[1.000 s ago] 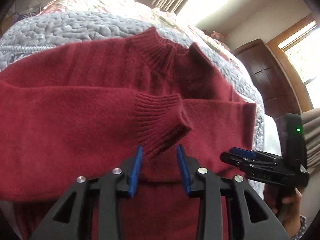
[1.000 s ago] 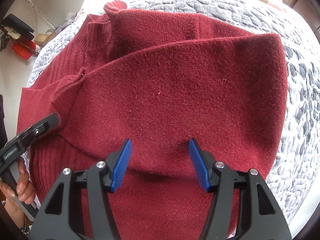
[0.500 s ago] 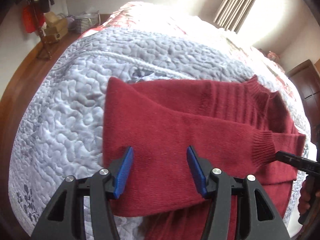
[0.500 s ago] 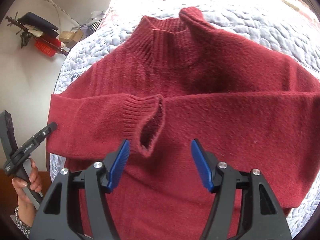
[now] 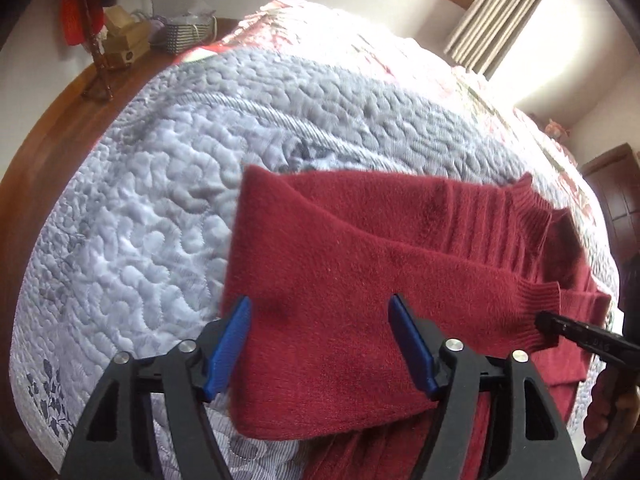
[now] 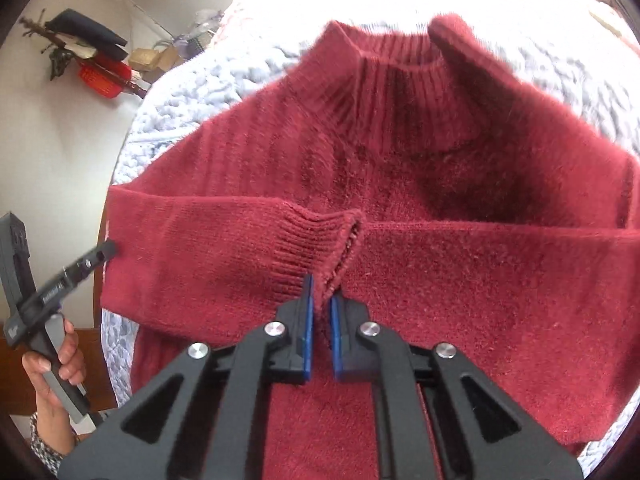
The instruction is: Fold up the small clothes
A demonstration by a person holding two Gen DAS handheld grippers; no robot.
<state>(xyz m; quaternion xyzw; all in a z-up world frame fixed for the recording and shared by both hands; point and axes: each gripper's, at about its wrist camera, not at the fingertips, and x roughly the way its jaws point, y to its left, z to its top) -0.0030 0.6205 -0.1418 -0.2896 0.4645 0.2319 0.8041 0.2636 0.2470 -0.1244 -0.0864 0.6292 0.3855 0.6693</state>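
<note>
red sweater point(image 6: 420, 200) flat on the quilt point(image 5: 160, 200), both sleeves crossed over chest; my right claw point(image 6: 320, 304) clamped on the cuff point(image 6: 316, 244), left claw point(image 5: 320, 340) spread apart; body folds remain

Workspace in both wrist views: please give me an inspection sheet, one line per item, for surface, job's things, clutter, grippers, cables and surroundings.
Surface: grey quilt on a bed, wrinkled.
Job's things: one red sweater lying flat, collar away from the person, both sleeves folded across the chest; one ribbed cuff lies near the middle.
Clutter: nothing seen on the quilt besides the sweater.
Grippers: right gripper shut on the edge of the cuff; left gripper open, its fingers either side of the folded sleeve near the sweater's side edge.
Cables: nothing seen.
Surroundings: curtain at a bright window, dark wooden cupboard, boxes and a basket by the wall.
</note>
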